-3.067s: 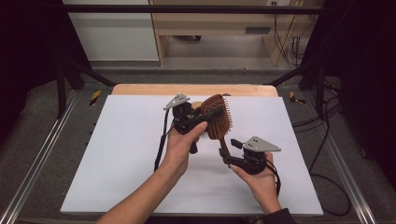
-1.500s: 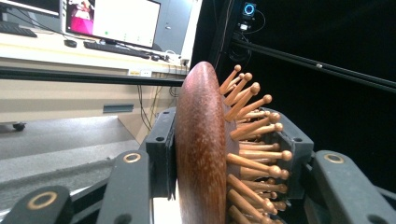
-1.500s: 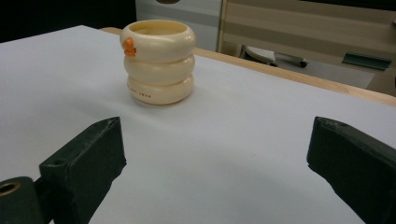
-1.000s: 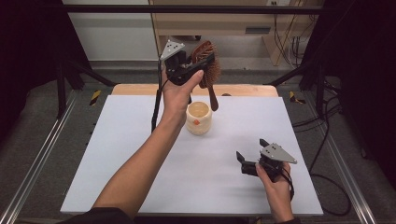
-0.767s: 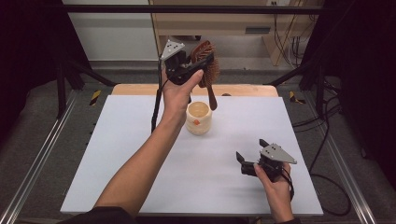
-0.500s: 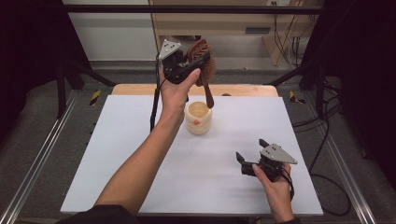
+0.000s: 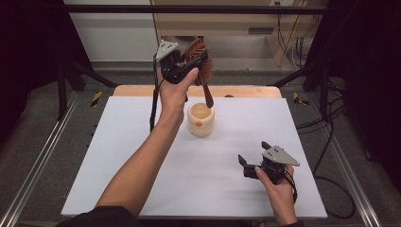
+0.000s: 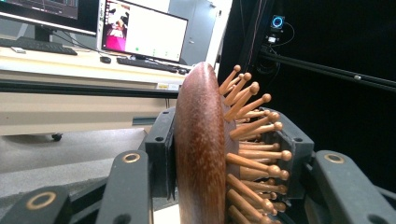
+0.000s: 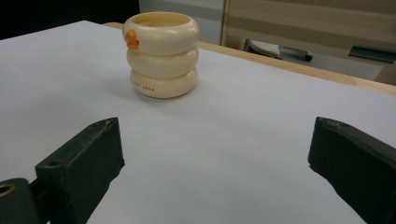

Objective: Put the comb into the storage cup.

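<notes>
A brown wooden hairbrush hangs in the air over the far side of the table, head up and handle down. My left gripper is shut on its head, with the wooden pins pointing right in the left gripper view. The handle tip sits just above a cream ribbed cup with an orange mark, which stands upright on the white table. My right gripper rests near the front right of the table, open and holding nothing. The right gripper view has the cup ahead and left of the jaws.
A wooden strip runs along the table's far edge. Metal rails flank the table and cables lie on the floor at right. Beyond the table are a desk and monitors.
The left gripper carried the hairbrush from low over the table up to a raised spot above the cup and has drifted slightly left over the last second. The right gripper moved right earlier, then kept still.
</notes>
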Available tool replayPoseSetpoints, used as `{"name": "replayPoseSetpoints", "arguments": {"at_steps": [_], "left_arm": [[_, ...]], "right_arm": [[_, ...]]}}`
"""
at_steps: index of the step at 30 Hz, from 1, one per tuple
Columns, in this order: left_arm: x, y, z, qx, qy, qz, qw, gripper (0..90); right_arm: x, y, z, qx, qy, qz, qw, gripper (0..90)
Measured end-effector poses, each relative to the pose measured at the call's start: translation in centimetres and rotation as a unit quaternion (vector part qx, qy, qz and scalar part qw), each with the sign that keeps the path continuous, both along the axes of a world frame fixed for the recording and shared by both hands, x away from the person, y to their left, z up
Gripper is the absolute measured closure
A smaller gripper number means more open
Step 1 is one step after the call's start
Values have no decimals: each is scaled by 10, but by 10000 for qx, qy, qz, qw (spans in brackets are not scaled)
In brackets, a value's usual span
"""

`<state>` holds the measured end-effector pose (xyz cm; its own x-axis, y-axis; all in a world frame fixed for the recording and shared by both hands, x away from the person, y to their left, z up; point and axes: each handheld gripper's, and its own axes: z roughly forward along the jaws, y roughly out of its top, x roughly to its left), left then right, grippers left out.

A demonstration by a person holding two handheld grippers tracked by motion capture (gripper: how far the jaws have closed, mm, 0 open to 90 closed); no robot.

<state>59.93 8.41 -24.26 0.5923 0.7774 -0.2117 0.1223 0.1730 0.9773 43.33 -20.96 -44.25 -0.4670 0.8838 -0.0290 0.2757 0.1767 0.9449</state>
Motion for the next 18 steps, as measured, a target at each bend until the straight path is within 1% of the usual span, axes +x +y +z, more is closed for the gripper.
{"name": "replayPoseSetpoints", "arguments": {"at_steps": [11,18], "left_arm": [[2,5,0,-3,-10,81,10000,504],[3,6,-2,24,8,106,9999,504]], "right_arm": [[0,0,0,8,8,-3,10000,37],[0,1,-1,2,45,-4,10000,37]]}}
